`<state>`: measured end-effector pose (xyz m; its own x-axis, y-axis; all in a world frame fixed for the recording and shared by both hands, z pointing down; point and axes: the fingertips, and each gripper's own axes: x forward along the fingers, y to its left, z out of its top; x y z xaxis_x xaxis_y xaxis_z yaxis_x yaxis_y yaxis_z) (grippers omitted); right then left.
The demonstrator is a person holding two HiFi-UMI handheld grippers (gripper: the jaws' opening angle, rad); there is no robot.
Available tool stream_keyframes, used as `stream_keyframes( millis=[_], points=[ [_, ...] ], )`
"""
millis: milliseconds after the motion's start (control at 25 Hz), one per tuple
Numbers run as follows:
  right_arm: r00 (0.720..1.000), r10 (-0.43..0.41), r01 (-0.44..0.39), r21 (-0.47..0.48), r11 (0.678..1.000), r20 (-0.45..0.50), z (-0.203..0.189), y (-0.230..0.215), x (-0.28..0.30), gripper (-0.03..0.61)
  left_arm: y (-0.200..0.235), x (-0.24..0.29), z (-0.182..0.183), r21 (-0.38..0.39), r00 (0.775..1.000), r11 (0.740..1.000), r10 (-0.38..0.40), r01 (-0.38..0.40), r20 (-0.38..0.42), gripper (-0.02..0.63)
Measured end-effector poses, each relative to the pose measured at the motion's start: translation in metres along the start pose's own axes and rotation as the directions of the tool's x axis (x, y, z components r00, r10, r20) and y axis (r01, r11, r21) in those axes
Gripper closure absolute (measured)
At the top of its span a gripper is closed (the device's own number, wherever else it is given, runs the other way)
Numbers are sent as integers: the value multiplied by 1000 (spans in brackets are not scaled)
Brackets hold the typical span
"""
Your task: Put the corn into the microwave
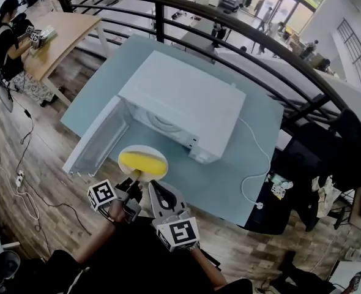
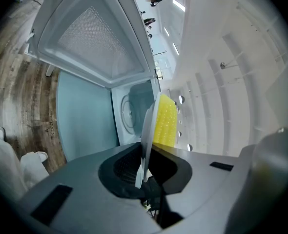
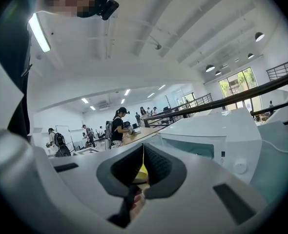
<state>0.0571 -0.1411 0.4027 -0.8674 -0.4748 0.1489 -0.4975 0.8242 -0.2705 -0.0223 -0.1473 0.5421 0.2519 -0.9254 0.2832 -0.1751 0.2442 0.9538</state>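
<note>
The left claw [image 1: 133, 179] pinches the near rim of a white plate [image 1: 145, 148], its jaws pressed on the thin edge. The corn [image 1: 142, 162] lies on this plate, just beyond the tips of the claw. The plate is in the air, about over the near edge of the tabletop [image 1: 217, 176]. The long axis of the corn runs from left to right, so it lies across the way to the oven.

The microwave [image 1: 186, 100] stands farther off, and its door [image 1: 98, 138] is swung open to the left. The open cavity [image 1: 159, 122] is straight behind the plate, near but not touching. I judge the coming move is a push away, into this opening.

The right claw [image 1: 156, 192] is just beside the plate, on its near right side. Its jaws are pressed together. A small yellow sliver shows low in the slit, and I cannot tell what it is.
</note>
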Motion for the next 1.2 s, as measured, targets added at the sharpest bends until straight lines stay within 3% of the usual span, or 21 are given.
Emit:
stream_keyframes(
  millis=[560, 840, 1200],
  points=[
    [997, 60, -60, -5, 998, -45, -10, -33, 5, 568, 11, 40, 6, -51, 996, 999, 16, -12, 84, 586],
    [993, 90, -90, -3, 996, -78, -19, -29, 13, 568, 19, 54, 16, -61, 995, 997, 44, -38, 93, 586],
    [990, 73, -71, 21, 997, -121, -39, -38, 24, 568, 40, 82, 20, -78, 996, 995, 65, -60, 60, 586]
  ],
)
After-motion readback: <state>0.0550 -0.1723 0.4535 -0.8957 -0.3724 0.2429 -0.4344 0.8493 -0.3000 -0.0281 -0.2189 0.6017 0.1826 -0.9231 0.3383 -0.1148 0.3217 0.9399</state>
